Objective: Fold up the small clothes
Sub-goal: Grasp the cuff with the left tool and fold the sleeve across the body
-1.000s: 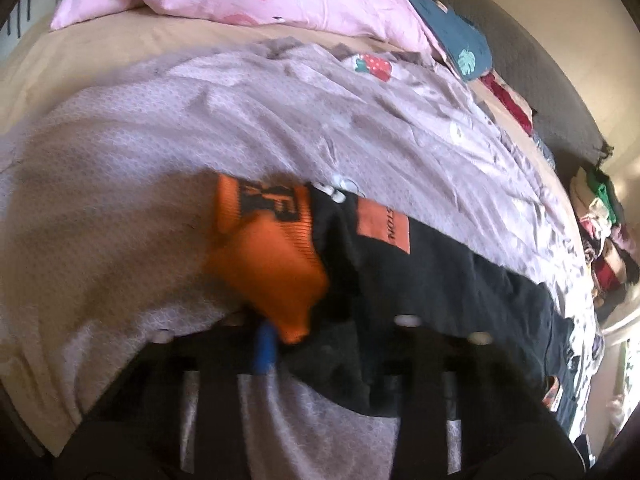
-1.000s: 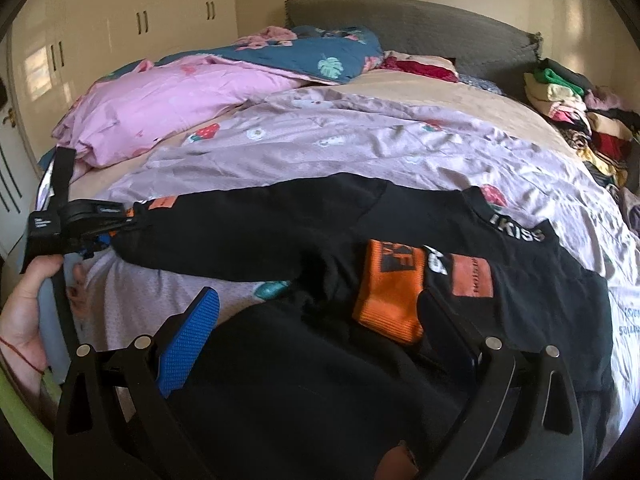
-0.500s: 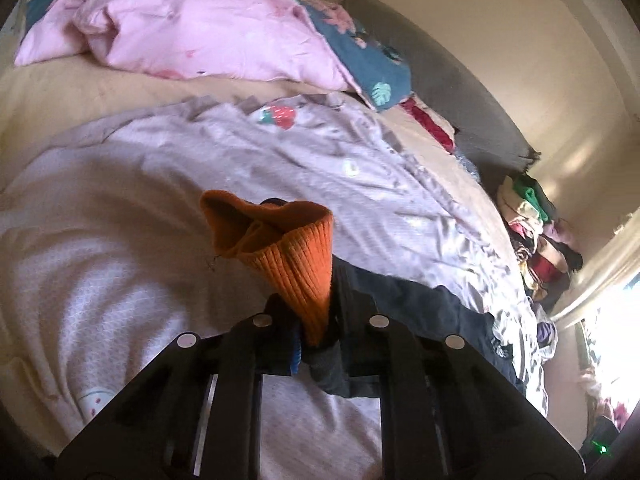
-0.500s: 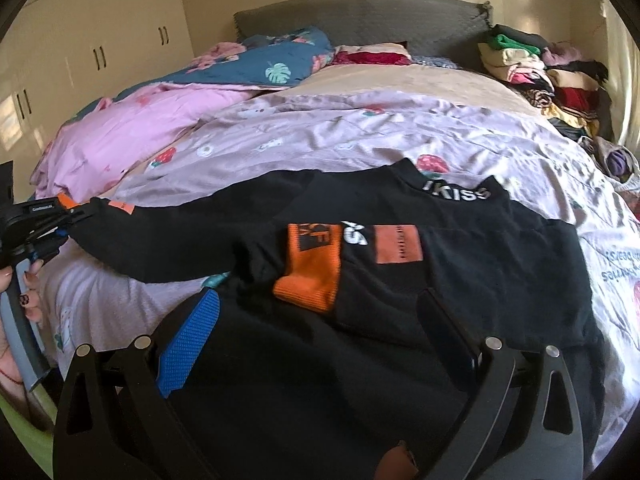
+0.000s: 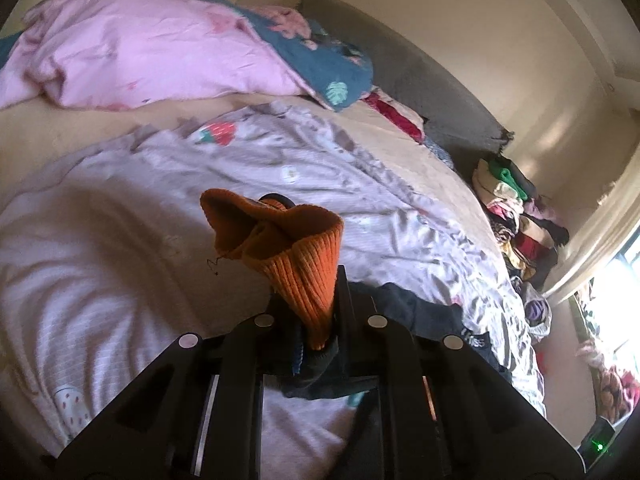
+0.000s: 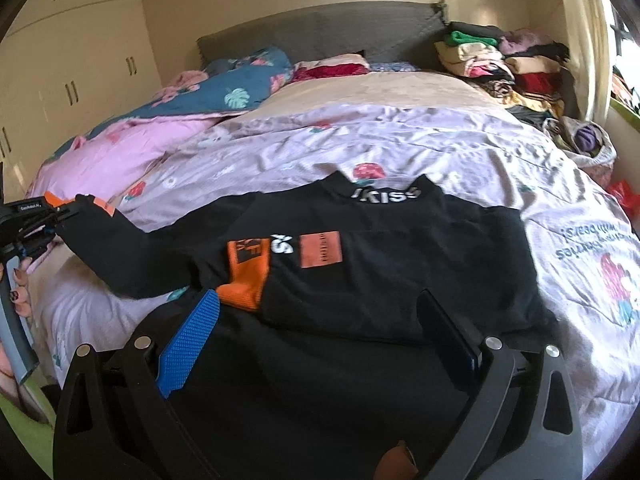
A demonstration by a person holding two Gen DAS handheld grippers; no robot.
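We're over a wide bed, a crumpled lilac sheet printed with strawberries (image 6: 400, 148) spread across it, a beige blanket (image 6: 380, 88) beyond that, and a grey padded headboard (image 6: 320, 28) against a cream wall. At the far left lie a rumpled pink duvet (image 5: 132, 52) and a dark blue leaf-print pillow (image 6: 240, 88); cream wardrobe doors (image 6: 72, 60) stand behind them, while a heap of mixed folded clothes (image 6: 500, 60) piles up at the far right corner near a bright window. The black long-sleeved top with orange ribbed cuffs (image 6: 380, 272) lies flat in the middle of the sheet, white lettering at its collar on the far side, one orange cuff folded in over the chest. The left gripper (image 5: 316, 320) is clenched on the other orange cuff (image 5: 296, 256), having just been closing, and that sleeve stretches out to the left, lifted off the sheet. The right gripper (image 6: 324, 328) hangs released over the near hem, its blue-padded fingers (image 6: 192, 336) spread, nothing between them. A hand (image 6: 20, 280) shows at the left edge, mostly cut off. The near hem is hidden under the gripper frame, and the small print on the orange patches is too blurred to read.
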